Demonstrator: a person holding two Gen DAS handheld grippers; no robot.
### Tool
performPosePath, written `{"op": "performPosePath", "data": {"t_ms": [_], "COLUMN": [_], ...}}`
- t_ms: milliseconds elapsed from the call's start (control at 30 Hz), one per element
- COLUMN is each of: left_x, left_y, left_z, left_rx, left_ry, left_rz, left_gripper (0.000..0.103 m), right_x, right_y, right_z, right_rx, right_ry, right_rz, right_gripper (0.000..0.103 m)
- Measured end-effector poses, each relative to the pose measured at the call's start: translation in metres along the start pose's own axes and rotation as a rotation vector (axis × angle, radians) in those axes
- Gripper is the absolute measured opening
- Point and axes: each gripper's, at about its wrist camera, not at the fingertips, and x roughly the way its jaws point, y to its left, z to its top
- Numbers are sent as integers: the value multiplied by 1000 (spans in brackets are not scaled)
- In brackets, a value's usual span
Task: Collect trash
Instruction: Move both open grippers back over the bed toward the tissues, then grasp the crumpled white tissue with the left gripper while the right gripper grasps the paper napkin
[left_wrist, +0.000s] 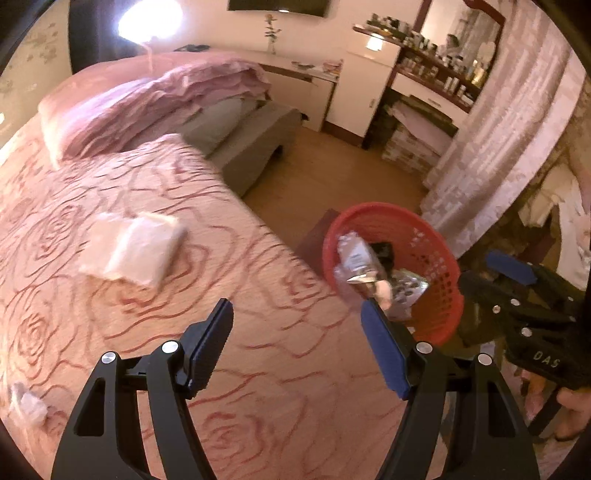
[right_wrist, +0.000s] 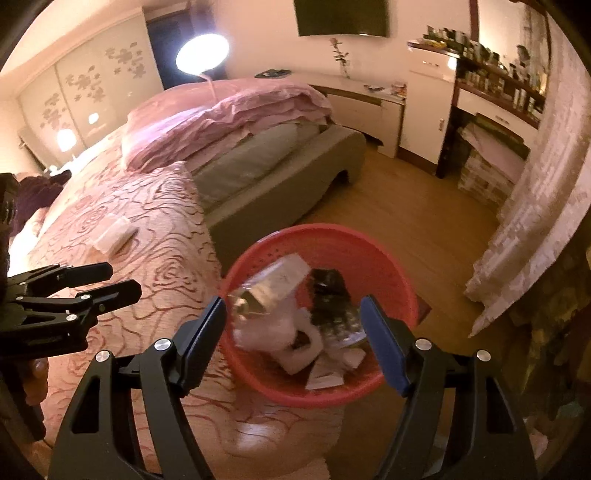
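At the far left of the bed (left_wrist: 258, 369) lies a crumpled tissue (left_wrist: 26, 404), then a soft white plastic packet (left_wrist: 135, 249) further up the quilt. We judge both light and limp; we would pinch the packet by its raised near edge. Our left gripper (left_wrist: 297, 343) hangs open and empty over the quilt. Rightward, our right gripper (right_wrist: 293, 341), equally open, holds nothing above the red basket (right_wrist: 332, 236) with collected wrappers.
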Motion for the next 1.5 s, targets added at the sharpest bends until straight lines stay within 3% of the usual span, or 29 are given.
{"op": "performPosePath", "data": {"t_ms": [500, 867, 1000, 1233, 1500], "left_x": [-53, -98, -99, -96, -122], "left_y": [113, 182, 200, 199, 196], "left_z": [-52, -88, -96, -100, -116], "left_rx": [-208, -362, -413, -384, -411], "left_ry": [-27, -71, -72, -95, -169], "left_rz": [212, 306, 310, 325, 268], "left_gripper": [69, 69, 69, 69, 69], "right_x": [7, 8, 6, 0, 1], "right_y": [74, 109, 114, 123, 130], "right_z": [11, 9, 12, 16, 16], "right_rx": [-132, -200, -220, -242, -254], "right_ry": [18, 32, 29, 9, 11], "right_rz": [104, 158, 165, 171, 175], "right_gripper": [72, 72, 72, 72, 72]}}
